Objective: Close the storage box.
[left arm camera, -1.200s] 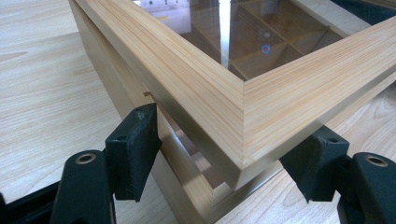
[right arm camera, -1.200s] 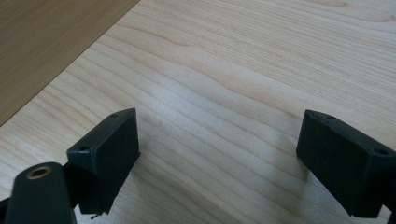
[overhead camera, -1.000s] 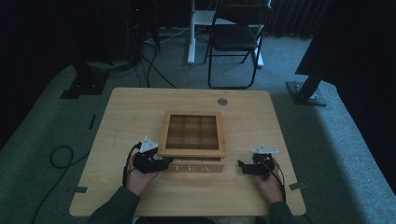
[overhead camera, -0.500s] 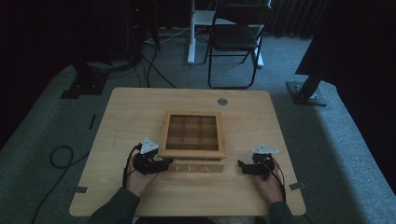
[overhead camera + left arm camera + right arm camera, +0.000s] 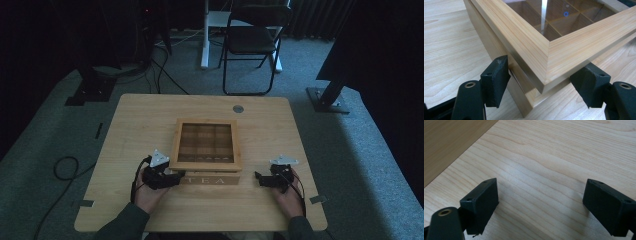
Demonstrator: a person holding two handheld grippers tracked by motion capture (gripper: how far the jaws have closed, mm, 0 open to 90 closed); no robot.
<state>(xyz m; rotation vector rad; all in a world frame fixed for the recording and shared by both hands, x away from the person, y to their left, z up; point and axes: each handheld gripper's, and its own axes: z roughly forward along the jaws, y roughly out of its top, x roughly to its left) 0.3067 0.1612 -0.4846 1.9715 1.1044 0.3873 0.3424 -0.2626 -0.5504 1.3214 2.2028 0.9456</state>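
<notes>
High view: tea box (image 5: 207, 150) at tabletop (image 5: 140, 120) centre, lid slightly raised. Left tongs (image 5: 176, 178) at the box's 7 o'clock corner; right tongs (image 5: 258, 178) at 4 o'clock, just beside the box, apart from it.

Left gripper view: left tongs (image 5: 541, 82) spread wide, astride the lid (image 5: 564, 50) corner, one jaw touching the edge, the other close below; grip unclear. Glass pane over compartments at 12 o'clock.

Right gripper view: right tongs (image 5: 540, 202) wide open, empty, over bare tabletop (image 5: 554, 157).
</notes>
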